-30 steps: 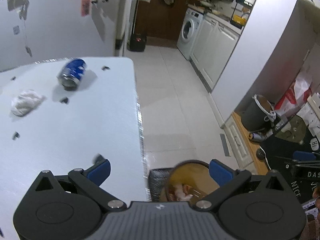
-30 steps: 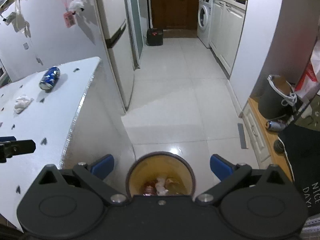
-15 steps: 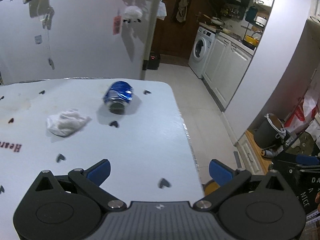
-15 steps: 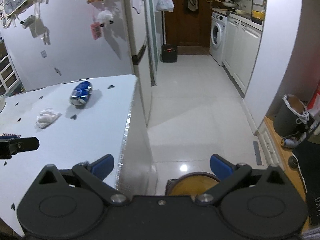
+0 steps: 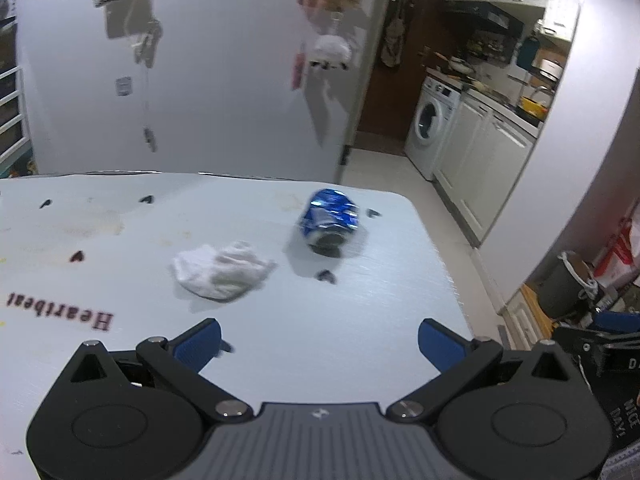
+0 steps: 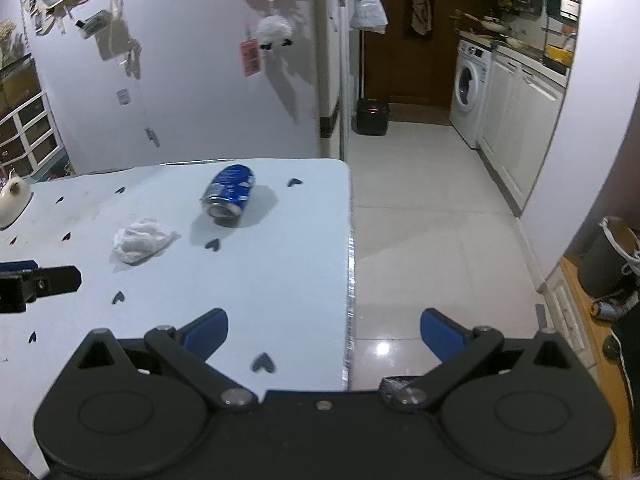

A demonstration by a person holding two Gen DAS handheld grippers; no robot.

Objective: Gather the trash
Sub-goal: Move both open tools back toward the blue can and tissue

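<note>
Blue crushed can (image 5: 329, 220), white crumpled tissue (image 5: 222, 272), pale desk (image 5: 360, 320) dotted with dark hearts, blue-padded black tongs (image 5: 319, 344)

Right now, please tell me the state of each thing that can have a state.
left gripper: open, empty
right gripper: open, empty
blue can: dented, lying on its side
white tissue: crumpled, lying flat
washing machine: door closed
</note>
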